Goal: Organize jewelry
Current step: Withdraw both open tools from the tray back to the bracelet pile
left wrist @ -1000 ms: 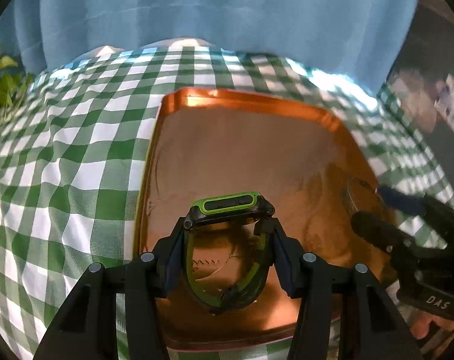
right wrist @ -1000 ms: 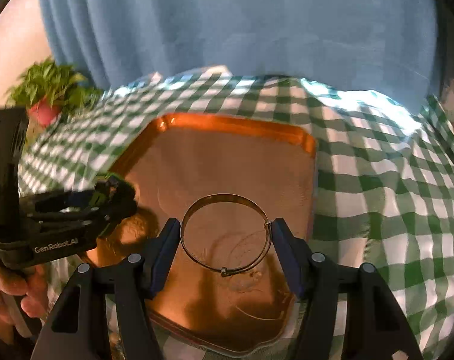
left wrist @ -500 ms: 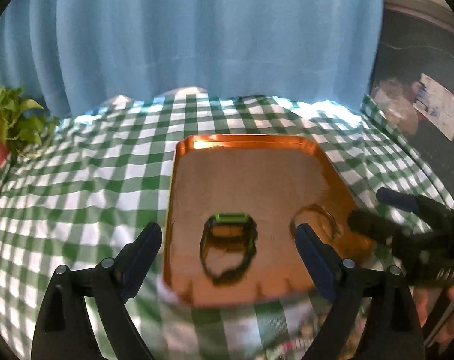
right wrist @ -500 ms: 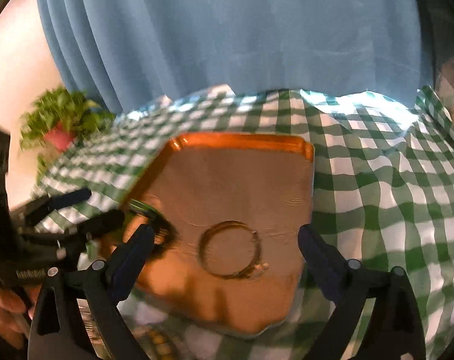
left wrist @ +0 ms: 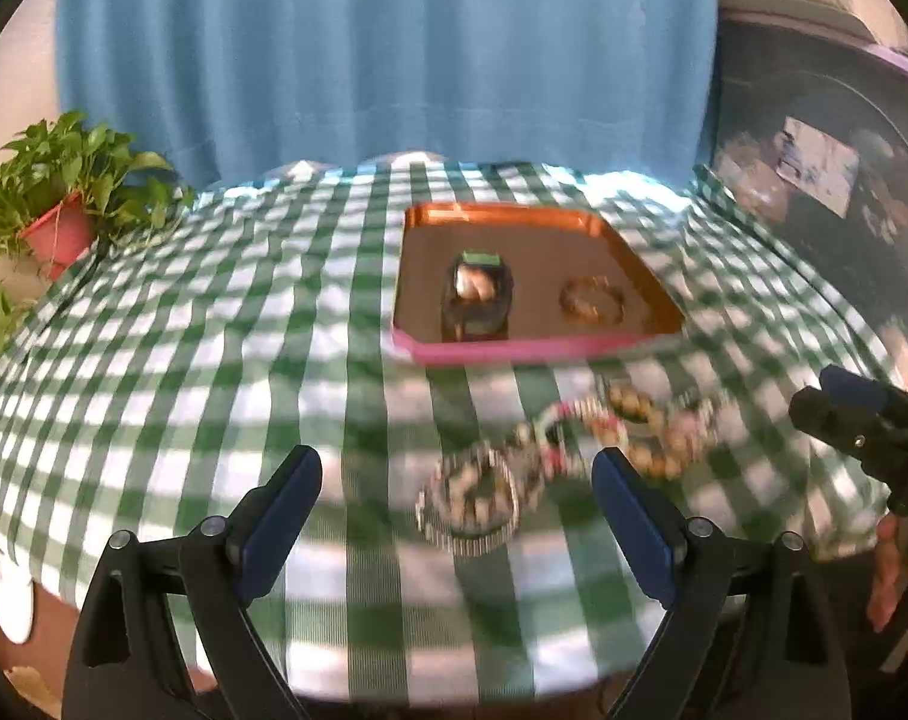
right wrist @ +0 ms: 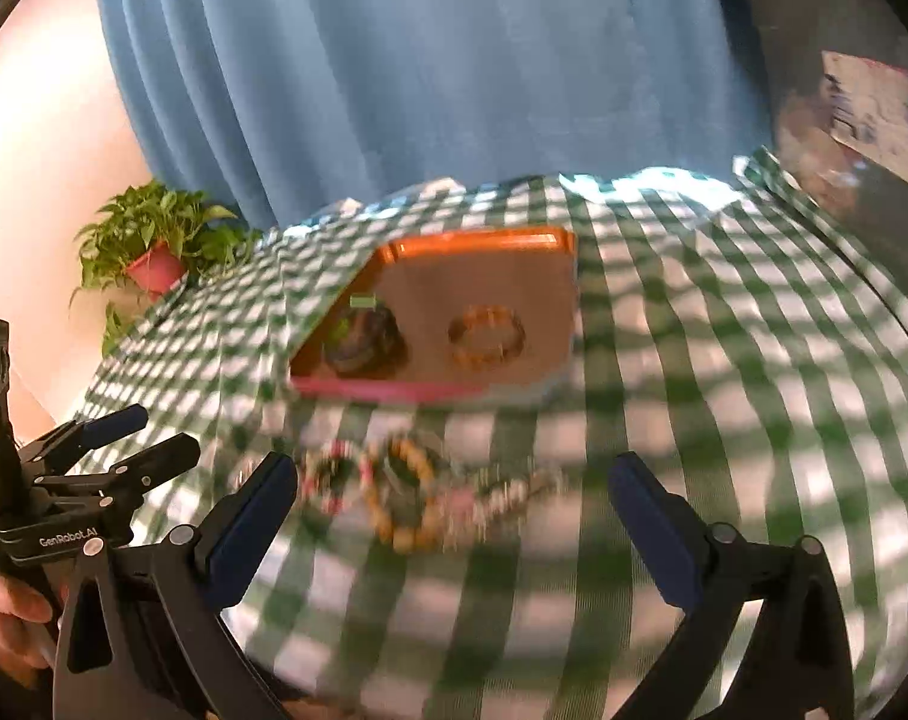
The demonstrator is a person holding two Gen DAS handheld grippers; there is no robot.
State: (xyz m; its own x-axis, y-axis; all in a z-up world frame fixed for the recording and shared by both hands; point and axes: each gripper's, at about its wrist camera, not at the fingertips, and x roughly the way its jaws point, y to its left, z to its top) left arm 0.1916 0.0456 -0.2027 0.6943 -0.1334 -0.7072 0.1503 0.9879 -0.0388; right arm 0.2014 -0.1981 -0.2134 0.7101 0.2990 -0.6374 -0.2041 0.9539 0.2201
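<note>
An orange tray [left wrist: 640, 267] [right wrist: 502, 240] lies on the green checked tablecloth. In it are a black and green watch [left wrist: 476, 294] [right wrist: 363, 333] and a thin metal bangle [left wrist: 592, 300] [right wrist: 487, 336]. A blurred heap of bead bracelets [left wrist: 580, 444] [right wrist: 402, 495] lies on the cloth in front of the tray. My left gripper [left wrist: 457, 495] is open and empty, low over the heap. My right gripper [right wrist: 454, 510] is open and empty, also near the heap. Each gripper shows in the other's view, the right one [left wrist: 862, 414] and the left one [right wrist: 123, 444].
A potted plant [left wrist: 63, 204] [right wrist: 153, 246] stands at the table's far left. A blue curtain [left wrist: 393, 60] hangs behind the table. The table's near edge runs just under both grippers.
Both grippers opened and let go, the watch and the bangle now lying in the tray. Both then pulled back and away from the tray toward the bracelet heap.
</note>
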